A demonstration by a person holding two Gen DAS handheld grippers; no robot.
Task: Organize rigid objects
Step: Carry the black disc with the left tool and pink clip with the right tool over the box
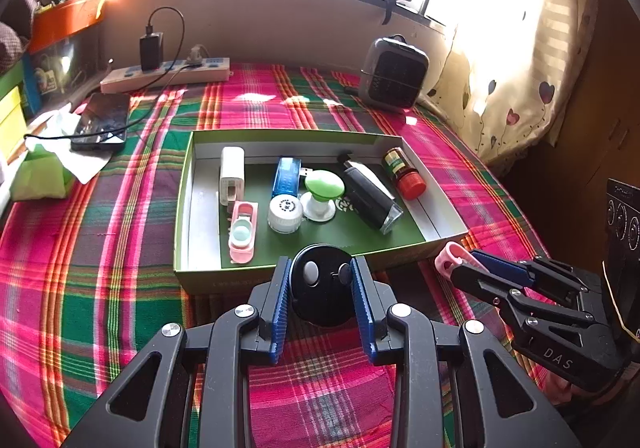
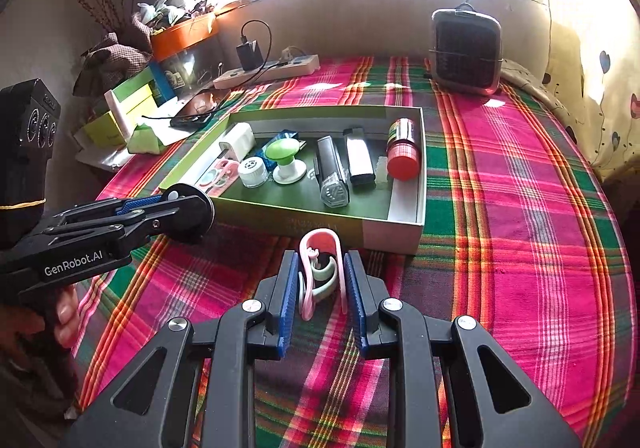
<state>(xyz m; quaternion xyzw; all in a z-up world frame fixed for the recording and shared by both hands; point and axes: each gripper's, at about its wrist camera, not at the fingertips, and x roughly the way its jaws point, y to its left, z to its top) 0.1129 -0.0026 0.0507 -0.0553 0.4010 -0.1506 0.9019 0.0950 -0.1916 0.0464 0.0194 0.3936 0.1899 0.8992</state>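
A shallow green box [image 1: 208, 280] [image 2: 304, 222] sits mid-table and holds several small items: a white charger [image 1: 232, 172], a pink case [image 1: 242, 232], a white cap [image 1: 285, 213], a green-topped knob [image 1: 322, 192], a black case [image 1: 370, 200] and a red-capped bottle [image 1: 404, 172]. My left gripper [image 1: 322, 288] is shut on a black round disc [image 1: 322, 288] just in front of the box's near wall; it also shows in the right wrist view [image 2: 192, 210]. My right gripper [image 2: 320, 280] is shut on a pink clip [image 2: 320, 272], near the box's right front corner.
A plaid cloth [image 2: 520, 208] covers the table. A phone [image 1: 102, 122] with a cable, a power strip [image 1: 168, 74], tissues [image 1: 40, 172] and stacked boxes [image 2: 128, 104] lie at the back left. A small heater [image 1: 394, 74] stands at the back right by the curtain [image 1: 512, 60].
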